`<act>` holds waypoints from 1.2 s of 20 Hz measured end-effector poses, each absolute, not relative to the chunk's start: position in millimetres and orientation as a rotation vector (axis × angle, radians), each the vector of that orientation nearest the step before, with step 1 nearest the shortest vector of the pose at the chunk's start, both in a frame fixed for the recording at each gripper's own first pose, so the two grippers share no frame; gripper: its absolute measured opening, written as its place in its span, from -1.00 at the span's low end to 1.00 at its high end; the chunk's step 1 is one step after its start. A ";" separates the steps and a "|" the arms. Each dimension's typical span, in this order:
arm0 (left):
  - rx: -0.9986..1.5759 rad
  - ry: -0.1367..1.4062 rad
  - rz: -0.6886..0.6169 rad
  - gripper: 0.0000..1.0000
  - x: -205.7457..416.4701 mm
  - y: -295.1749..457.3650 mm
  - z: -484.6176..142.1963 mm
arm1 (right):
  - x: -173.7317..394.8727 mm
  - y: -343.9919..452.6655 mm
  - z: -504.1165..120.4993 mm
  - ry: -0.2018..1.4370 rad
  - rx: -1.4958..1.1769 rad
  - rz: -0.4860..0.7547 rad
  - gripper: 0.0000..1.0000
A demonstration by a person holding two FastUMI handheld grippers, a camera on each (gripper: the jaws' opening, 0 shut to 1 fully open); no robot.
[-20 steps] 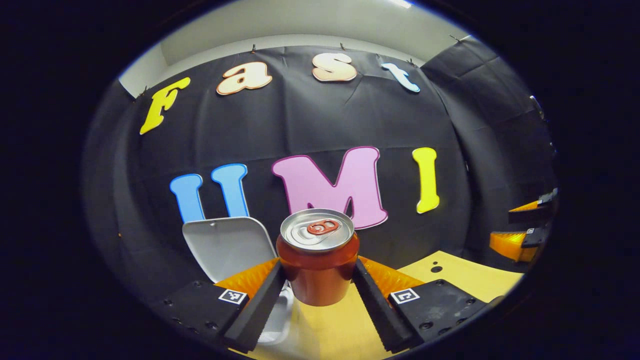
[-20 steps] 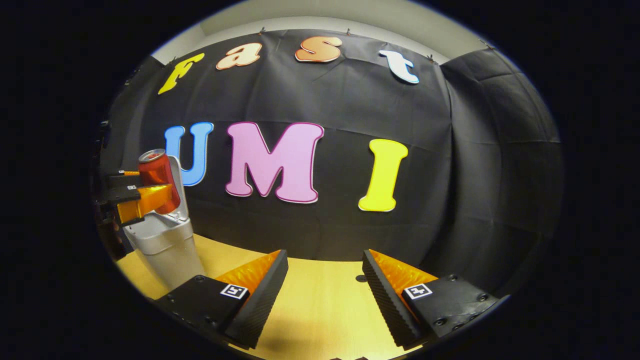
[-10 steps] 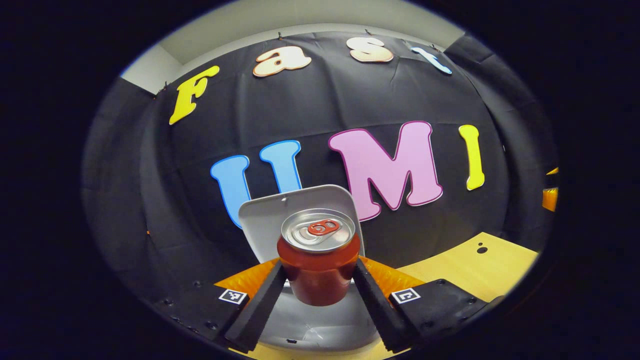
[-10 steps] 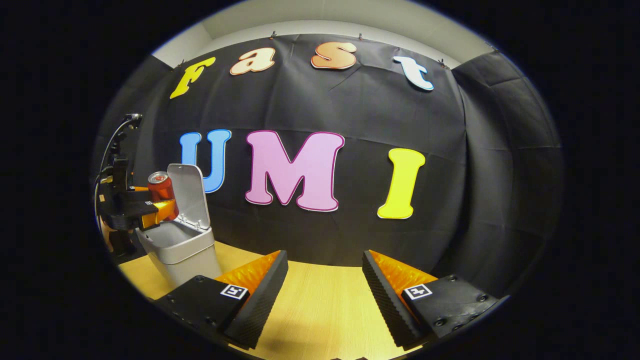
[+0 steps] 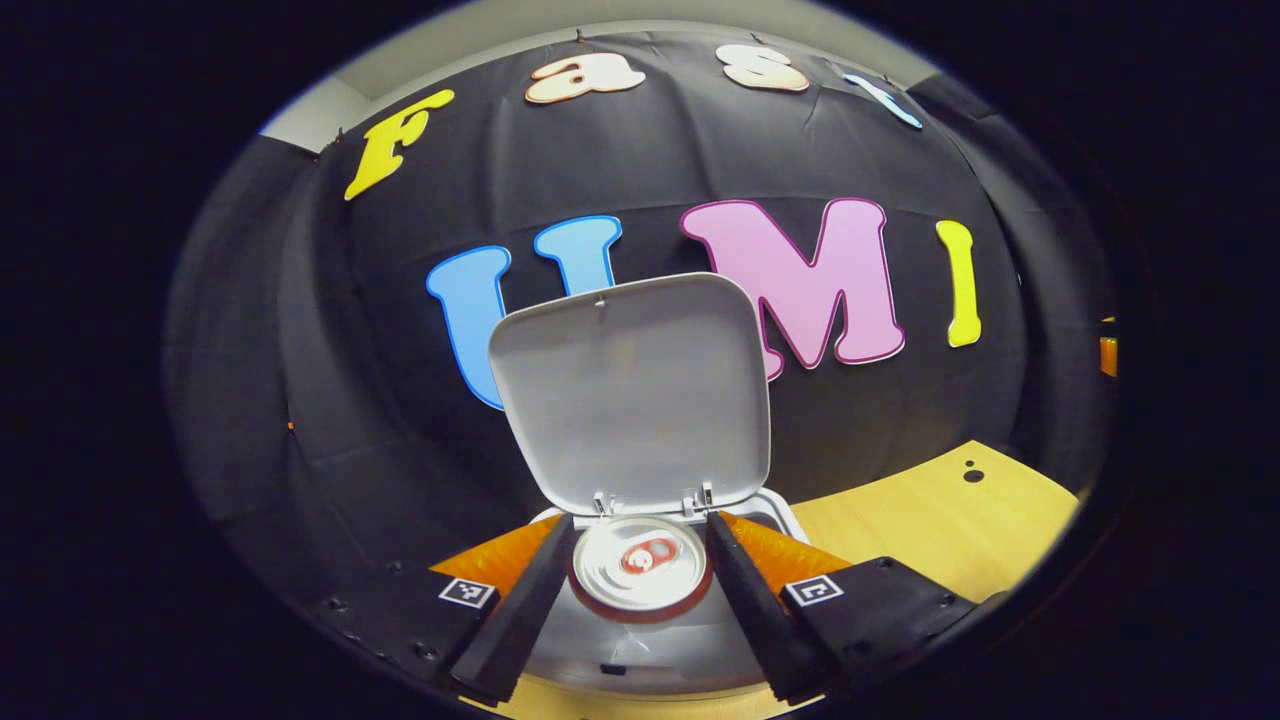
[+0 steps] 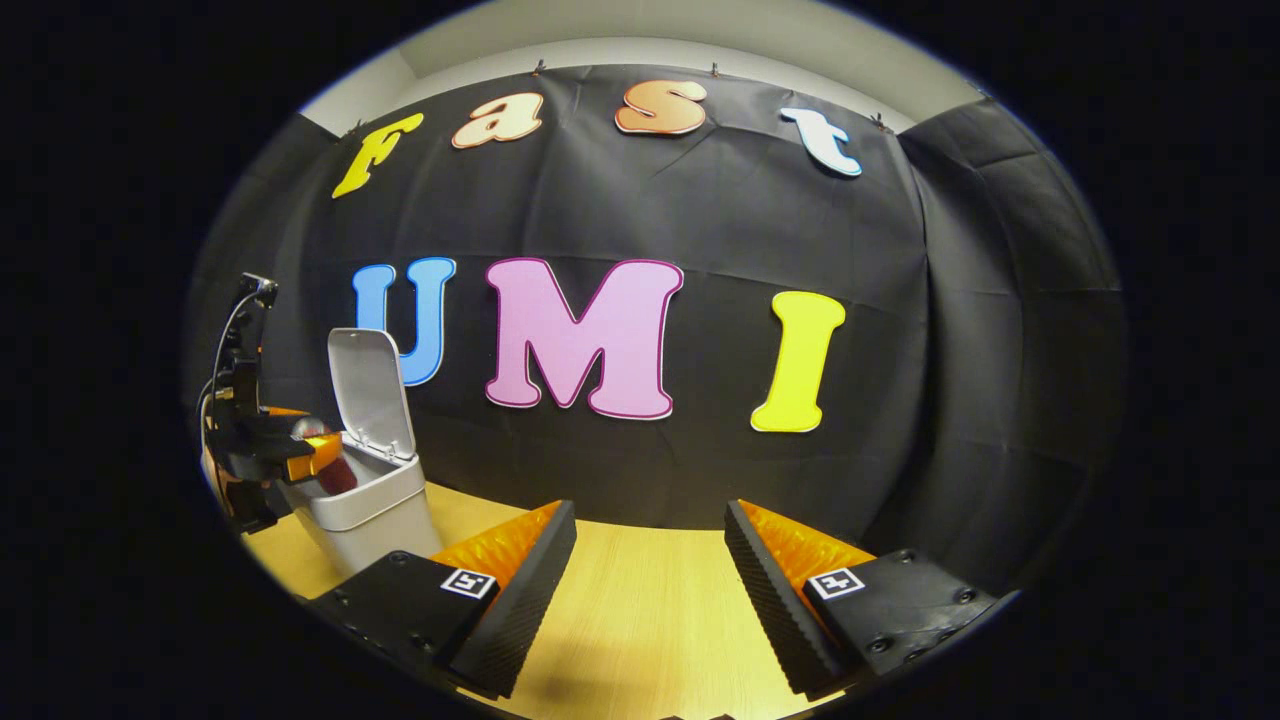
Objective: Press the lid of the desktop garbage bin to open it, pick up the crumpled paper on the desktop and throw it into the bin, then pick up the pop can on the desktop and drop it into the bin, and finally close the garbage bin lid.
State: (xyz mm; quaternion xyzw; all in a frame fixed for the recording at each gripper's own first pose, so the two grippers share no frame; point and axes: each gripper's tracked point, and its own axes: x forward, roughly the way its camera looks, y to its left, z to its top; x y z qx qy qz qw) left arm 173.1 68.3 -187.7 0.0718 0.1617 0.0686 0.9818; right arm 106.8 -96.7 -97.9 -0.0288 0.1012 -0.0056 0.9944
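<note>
Your left gripper [image 5: 640,590] is closed on the pop can [image 5: 641,574]: both fingers press against its sides, one on each flank, and the can stands upright between them with its silver top and red pull tab facing up at you. In the left gripper view the can sits low between the fingers, over the open mouth of the garbage bin [image 5: 650,650], whose pale rim curves beneath and around the fingertips. Just beyond the can, the lid [image 5: 632,390] stands raised on its hinges, its inner face turned toward your gripper.

From the right gripper view, your left gripper [image 6: 318,455] shows far off to the left, at the top of the bin [image 6: 365,505], with the red body of the can [image 6: 330,470] partly down inside the bin's opening. The lid [image 6: 372,393] there stands nearly upright on the far side of that gripper. How deep the can's base reaches is hidden by the bin's wall.

Your right gripper [image 6: 650,580] is spread wide with nothing between its fingers. It hangs over the wooden table [image 6: 640,620], well apart from the bin, which lies ahead and to its left. A small dark hole in the table [image 5: 900,520] shows ahead and to the right of your left gripper. The crumpled paper can't be made out in the bin from either view.
</note>
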 end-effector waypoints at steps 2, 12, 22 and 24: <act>0.128 0.331 0.141 0.86 173.3 67.6 -189.9 | 107.7 -97.5 -96.8 0.195 -0.059 -0.017 0.93; 0.150 0.163 0.142 0.92 203.3 68.6 -81.2 | 133.4 -87.9 -76.8 0.169 -0.048 0.038 0.93; 0.118 0.044 0.050 0.92 267.0 52.4 4.5 | 178.6 -82.1 -1.1 0.050 -0.077 0.126 0.94; 0.088 0.052 0.053 0.96 282.5 57.8 -0.9 | 178.7 -82.2 -0.1 0.052 -0.076 0.127 0.94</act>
